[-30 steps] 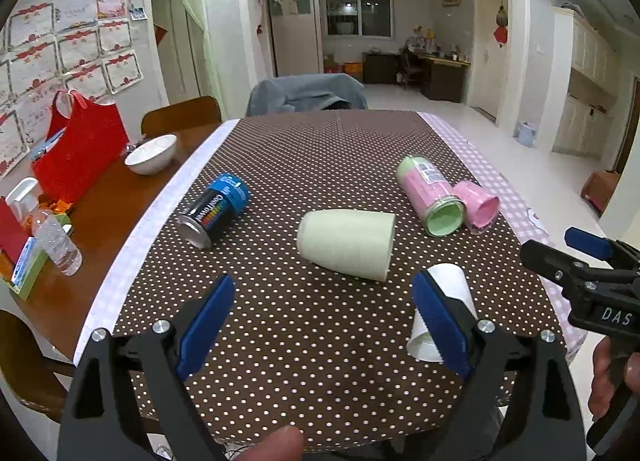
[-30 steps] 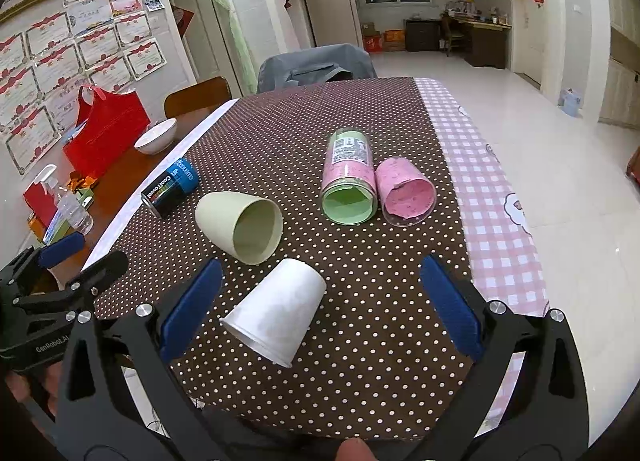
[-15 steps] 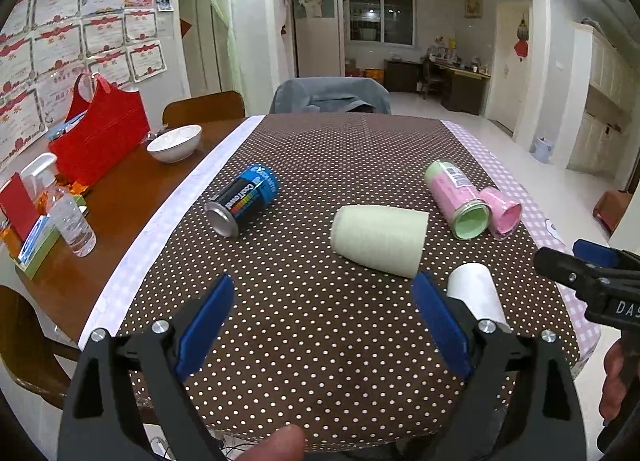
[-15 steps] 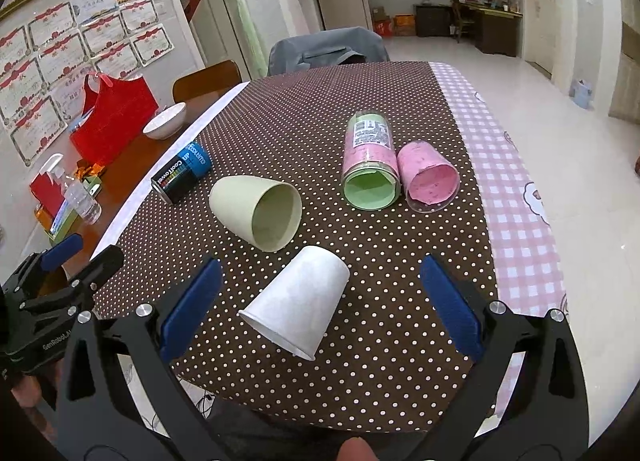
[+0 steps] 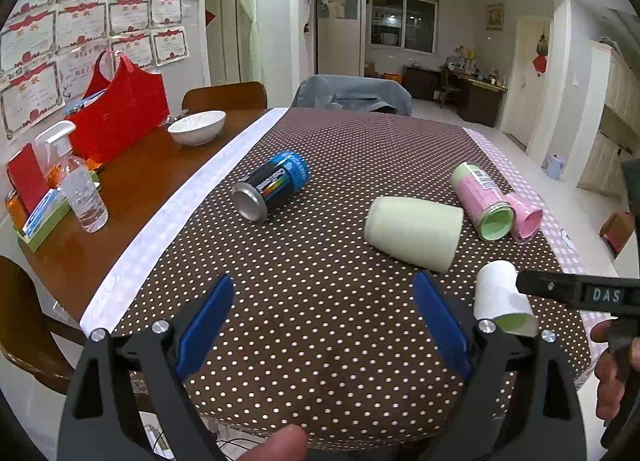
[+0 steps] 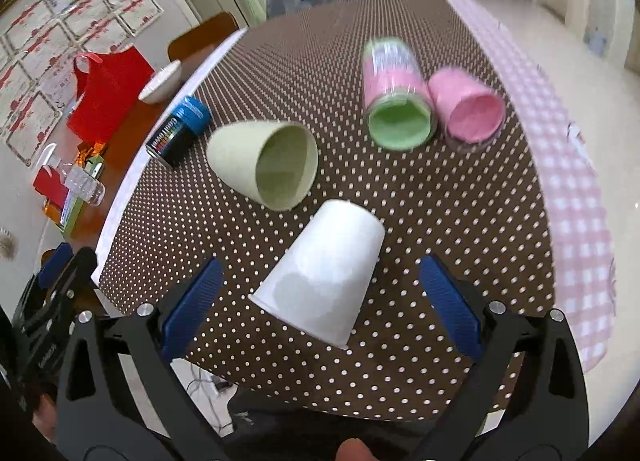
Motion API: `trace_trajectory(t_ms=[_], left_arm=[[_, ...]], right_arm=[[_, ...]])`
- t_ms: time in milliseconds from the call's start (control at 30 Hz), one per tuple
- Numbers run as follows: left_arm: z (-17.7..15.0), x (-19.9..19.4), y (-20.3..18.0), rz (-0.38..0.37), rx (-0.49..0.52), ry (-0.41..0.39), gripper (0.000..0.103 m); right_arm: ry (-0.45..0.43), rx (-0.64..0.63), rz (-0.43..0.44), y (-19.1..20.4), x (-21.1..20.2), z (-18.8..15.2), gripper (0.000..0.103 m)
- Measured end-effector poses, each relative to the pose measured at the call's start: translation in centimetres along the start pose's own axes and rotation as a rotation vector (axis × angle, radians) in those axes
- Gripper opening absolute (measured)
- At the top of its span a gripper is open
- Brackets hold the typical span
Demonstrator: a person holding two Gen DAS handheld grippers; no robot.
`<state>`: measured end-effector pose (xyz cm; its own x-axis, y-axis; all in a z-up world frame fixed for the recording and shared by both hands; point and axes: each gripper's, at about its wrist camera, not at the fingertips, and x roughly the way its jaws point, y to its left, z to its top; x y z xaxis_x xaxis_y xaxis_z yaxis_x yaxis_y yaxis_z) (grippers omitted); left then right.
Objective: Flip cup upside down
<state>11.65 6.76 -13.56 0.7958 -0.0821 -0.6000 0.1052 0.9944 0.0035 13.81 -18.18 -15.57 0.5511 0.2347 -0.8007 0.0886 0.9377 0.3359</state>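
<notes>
A white paper cup (image 6: 326, 273) lies on its side near the table's front edge, mouth toward me; it also shows in the left wrist view (image 5: 500, 299). My right gripper (image 6: 320, 303) is open, its blue pads on either side of the cup and just above it. A pale green cup (image 6: 264, 165) lies on its side behind it, also in the left wrist view (image 5: 414, 233). My left gripper (image 5: 322, 321) is open and empty over the cloth, left of both cups.
A blue can (image 5: 274, 185), a pink-green tube (image 5: 482, 197) and a pink cup (image 5: 526, 217) lie on the dotted tablecloth (image 5: 340, 301). A white bowl (image 5: 197, 127), red bag (image 5: 118, 113) and water bottle (image 5: 82, 189) stand on the bare wood at left.
My right gripper has moved forward and down over the white cup, which now sits between its pads. My left gripper has swung its view further left. No cup has moved.
</notes>
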Motion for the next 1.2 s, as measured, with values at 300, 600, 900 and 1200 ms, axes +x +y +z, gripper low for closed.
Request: trace_trajectory(t_ms=[300, 600, 900, 1200], left_arm=[[-0.6, 0.5, 1.2, 0.014, -0.018, 0.000, 0.090], [-0.9, 0.8, 1.7, 0.003, -0.027, 0.007, 0.090], [-0.9, 1.0, 1.4, -0.008, -0.023, 0.018, 0.090], [-0.5, 0.4, 0.7, 0.000, -0.009, 0.006, 0.090]], right_arm=[[0.134, 0.072, -0.007, -0.8, 2.8, 1.4, 0.086], [0.241, 0.098, -0.016, -1.0, 5.7, 2.9, 0.081], [0.265, 0.068, -0.004, -0.4, 6.8, 2.9, 0.062], [0.205, 0.101, 0.086, -1.3, 4.8, 2.6, 0.060]])
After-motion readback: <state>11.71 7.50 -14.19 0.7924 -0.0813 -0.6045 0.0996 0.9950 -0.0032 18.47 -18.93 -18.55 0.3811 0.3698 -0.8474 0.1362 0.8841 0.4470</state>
